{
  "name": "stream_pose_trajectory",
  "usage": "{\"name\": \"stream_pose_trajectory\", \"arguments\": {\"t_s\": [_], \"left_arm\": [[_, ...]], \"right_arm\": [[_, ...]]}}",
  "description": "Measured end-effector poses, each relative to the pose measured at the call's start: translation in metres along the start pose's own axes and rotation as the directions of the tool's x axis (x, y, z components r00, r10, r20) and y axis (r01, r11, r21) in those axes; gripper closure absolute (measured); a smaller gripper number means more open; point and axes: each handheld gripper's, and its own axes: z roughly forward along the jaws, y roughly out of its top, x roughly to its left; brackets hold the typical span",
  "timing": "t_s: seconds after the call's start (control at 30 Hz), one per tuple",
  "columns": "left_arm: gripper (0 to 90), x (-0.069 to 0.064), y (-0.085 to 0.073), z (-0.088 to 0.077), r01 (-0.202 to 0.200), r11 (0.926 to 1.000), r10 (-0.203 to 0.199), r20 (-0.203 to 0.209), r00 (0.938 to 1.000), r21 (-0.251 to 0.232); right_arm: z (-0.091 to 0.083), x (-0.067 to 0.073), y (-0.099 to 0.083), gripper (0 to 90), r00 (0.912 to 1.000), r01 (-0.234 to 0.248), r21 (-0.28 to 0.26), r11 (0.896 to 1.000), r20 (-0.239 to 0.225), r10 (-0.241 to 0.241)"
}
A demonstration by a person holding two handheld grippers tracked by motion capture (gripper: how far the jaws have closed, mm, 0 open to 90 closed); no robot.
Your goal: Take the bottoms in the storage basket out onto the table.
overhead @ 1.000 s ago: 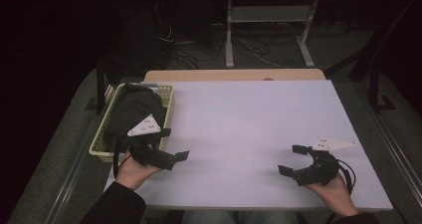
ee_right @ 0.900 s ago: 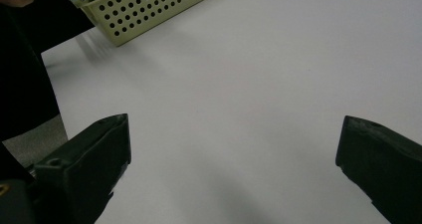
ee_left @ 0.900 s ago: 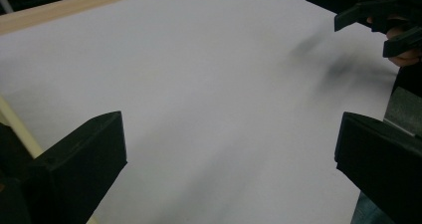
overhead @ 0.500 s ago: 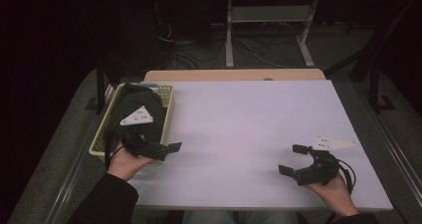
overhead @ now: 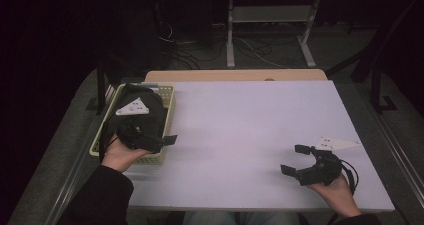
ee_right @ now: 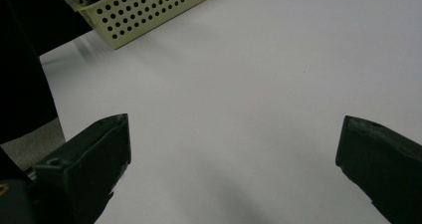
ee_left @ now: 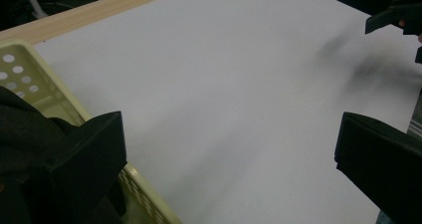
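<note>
While the right side of the scene has stayed as it was, the left hand-held gripper (overhead: 162, 141) has drawn back over the last second, from the open desk (overhead: 240, 135) toward its left edge. It now hangs over the near right corner of a pale yellow perforated basket (overhead: 169, 101), its jaws spread wide and holding nothing. Dark fabric (ee_left: 22, 129), perhaps a garment, fills the basket; the left gripper view shows it just beside one jaw. This reads as the start of a reach into the basket for the fabric, though nothing is grasped yet. Further right, the white desk surface lies bare. At the near right, the right hand-held gripper (overhead: 296, 159) rests unmoved, jaws also released and holding nothing.
</note>
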Motion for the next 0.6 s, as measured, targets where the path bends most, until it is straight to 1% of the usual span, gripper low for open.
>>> {"name": "stream_pose_trajectory", "arguments": {"t_s": [0.2, 0.47, 0.53, 0.6], "left_arm": [[0.0, 0.009, 0.006, -0.002, 0.006, 1.0000, -0.006, -0.002, 1.0000, 0.008], [0.0, 0.020, 0.014, -0.003, 0.005, 0.9995, -0.004, -0.027, 0.9996, 0.031], [0.0, 0.023, 0.015, -0.003, 0.016, 0.9996, -0.015, -0.030, 0.9994, 0.025], [0.0, 0.026, 0.016, -0.003, 0.019, 0.9994, -0.018, -0.035, 0.9992, 0.028]], "right_arm": [[0.000, 0.000, 0.000, 0.5, 1.0000, 0.001, 0.001, 1.000, -0.002, -0.001], [0.000, -0.001, 0.000, 0.5, 1.0000, 0.000, 0.002, 1.000, -0.005, 0.000], [0.000, -0.001, 0.000, 0.5, 1.0000, 0.000, 0.003, 1.000, -0.004, 0.000], [0.001, -0.001, 0.000, 0.5, 1.0000, 0.003, 0.006, 1.000, -0.005, -0.003]]}}
